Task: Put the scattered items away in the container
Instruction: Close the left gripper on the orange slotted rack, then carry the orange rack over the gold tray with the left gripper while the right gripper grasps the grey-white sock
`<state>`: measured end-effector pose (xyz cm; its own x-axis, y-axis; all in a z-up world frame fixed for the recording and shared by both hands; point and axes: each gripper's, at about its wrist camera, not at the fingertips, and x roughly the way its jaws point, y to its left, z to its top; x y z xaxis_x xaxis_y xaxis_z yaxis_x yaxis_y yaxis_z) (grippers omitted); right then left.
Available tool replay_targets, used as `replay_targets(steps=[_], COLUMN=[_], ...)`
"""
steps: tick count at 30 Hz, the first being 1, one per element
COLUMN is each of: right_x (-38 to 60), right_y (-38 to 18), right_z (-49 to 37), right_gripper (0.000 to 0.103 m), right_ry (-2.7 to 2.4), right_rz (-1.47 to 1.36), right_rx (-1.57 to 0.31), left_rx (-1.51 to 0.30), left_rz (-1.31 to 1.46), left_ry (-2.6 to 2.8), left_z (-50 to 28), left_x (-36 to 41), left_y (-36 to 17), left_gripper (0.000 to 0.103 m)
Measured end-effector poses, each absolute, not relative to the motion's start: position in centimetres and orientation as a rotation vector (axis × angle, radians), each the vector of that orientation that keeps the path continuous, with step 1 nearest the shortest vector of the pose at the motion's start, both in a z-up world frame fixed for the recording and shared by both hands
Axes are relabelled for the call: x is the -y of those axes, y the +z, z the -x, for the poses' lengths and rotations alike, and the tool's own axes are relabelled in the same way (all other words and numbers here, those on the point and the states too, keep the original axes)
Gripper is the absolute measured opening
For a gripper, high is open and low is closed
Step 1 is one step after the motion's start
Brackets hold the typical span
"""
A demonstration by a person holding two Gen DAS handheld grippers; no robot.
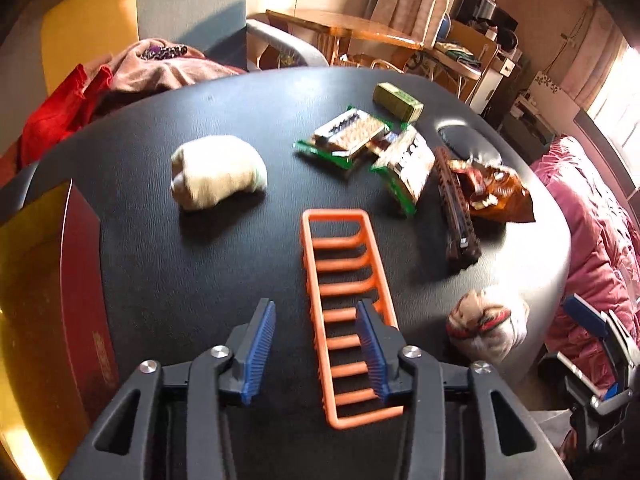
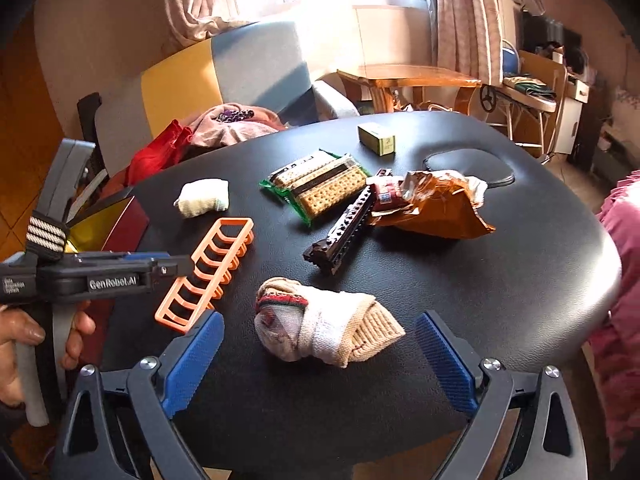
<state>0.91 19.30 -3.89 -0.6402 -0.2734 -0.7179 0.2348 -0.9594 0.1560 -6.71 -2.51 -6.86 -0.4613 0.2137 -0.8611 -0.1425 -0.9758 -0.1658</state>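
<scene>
Orange rack (image 1: 346,288) flat on black table (image 1: 160,280), long axis running away from left gripper (image 1: 316,344), near end under its jaws. Left gripper part open, pads clear of rack, nothing gripped. Right gripper (image 2: 320,364) wide, empty, rolled sock (image 2: 320,328) lying between its fingers, untouched. Red box (image 1: 76,280) at table's left edge. Dark brick strip (image 2: 344,230) lies diagonal beside 2 cracker packs (image 2: 320,188).

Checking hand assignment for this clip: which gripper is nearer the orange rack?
Left. The left gripper hangs right over the orange rack, fingers apart. The right gripper is off to one side, over the rolled sock.
</scene>
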Motion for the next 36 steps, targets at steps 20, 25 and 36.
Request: replay_targets(steps=[20,25,36], right_x=[-20.1,-20.2,-18.5], right_y=[-4.8,-4.8,-4.5], right_z=[-0.3,-0.2,-0.1], right_gripper=[0.092,0.092,0.092], right_ry=[-2.614,-2.609,-2.587], right_rz=[-1.182,-1.178,-1.173], right_rx=[0.148,0.127,0.058], left_rx=[-0.006,0.069,0.214], left_rz=[1.568,1.559,1.476], left_ry=[2.521,2.56,2.604], left_z=[9.4,8.7,5.1], left_x=[-0.4,0.7,3.5], left_y=[-9.9,-9.8,-8.4], left_gripper=[0.029,0.017,0.005])
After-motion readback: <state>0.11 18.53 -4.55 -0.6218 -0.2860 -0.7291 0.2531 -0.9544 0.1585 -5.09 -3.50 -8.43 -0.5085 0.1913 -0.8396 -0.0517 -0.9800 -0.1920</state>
